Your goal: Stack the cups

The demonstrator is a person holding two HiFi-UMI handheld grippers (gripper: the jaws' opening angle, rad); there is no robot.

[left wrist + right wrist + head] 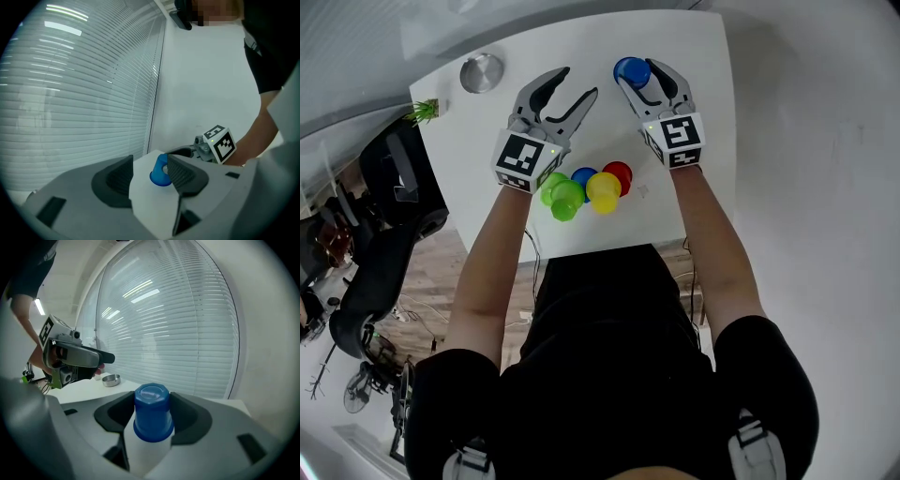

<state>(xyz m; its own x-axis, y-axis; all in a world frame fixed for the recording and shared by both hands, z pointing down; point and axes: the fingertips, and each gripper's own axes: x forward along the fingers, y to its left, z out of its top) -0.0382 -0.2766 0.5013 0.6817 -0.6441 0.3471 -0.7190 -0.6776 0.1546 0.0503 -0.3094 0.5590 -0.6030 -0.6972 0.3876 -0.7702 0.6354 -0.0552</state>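
Right gripper view: my right claw [152,414] is clenched on the blue cup [152,411]. A pad presses on each of its sides, and it sits mouth down, closed base up, in the middle of the frame. Whether its rim rests on the white table [89,387] I cannot tell. In the head view this cup [632,70] is at the upper middle, near the table's far edge.

My left claw [149,171] is released, jaws apart, with nothing between them. In the head view it [577,89] hangs just left of the right claw [645,80].

Below both claws, at the frame's centre, a cluster of cups stands close together: green [562,197], another blue [584,176], yellow [603,190] and red [618,174]. A round metal dish [482,72] lies at the upper left.
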